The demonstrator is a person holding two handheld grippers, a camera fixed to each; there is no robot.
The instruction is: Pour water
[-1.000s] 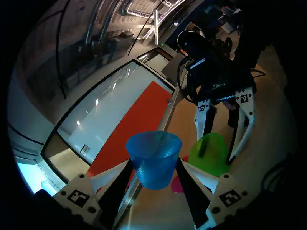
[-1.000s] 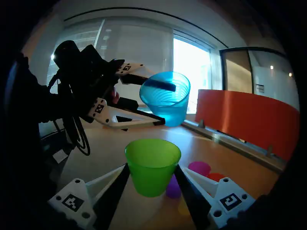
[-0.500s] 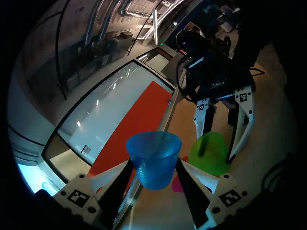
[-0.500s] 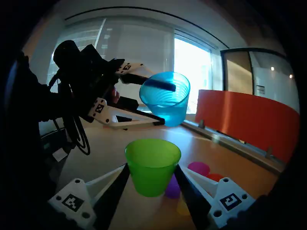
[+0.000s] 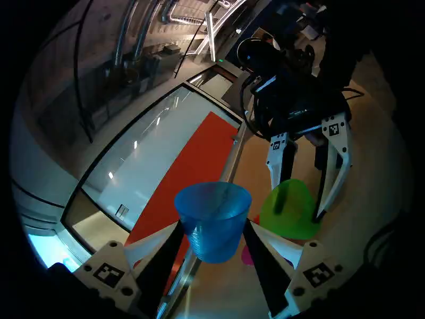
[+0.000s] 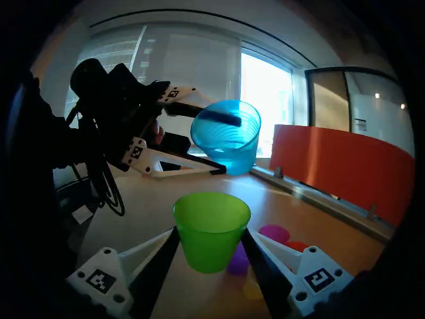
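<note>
— Pinching anything?
— My left gripper (image 5: 212, 240) clamps the blue cup (image 5: 213, 220), tilted in the air toward the desk's (image 6: 319, 223) far edge. My right gripper (image 6: 211, 250) clamps the green cup (image 6: 211, 231), half hiding small coloured cups (image 6: 275, 232) behind. Water inside either? I cannot tell.

Left gripper view rides rolled sideways on the left tongs (image 5: 213, 229), close behind the blue cup (image 5: 213, 212), facing the right tongs (image 5: 298, 215), while right gripper view sits level, close behind the green cup (image 6: 211, 228), facing back, both sharing cups, tabletop (image 6: 154, 199) and orange panel (image 6: 340, 159).
</note>
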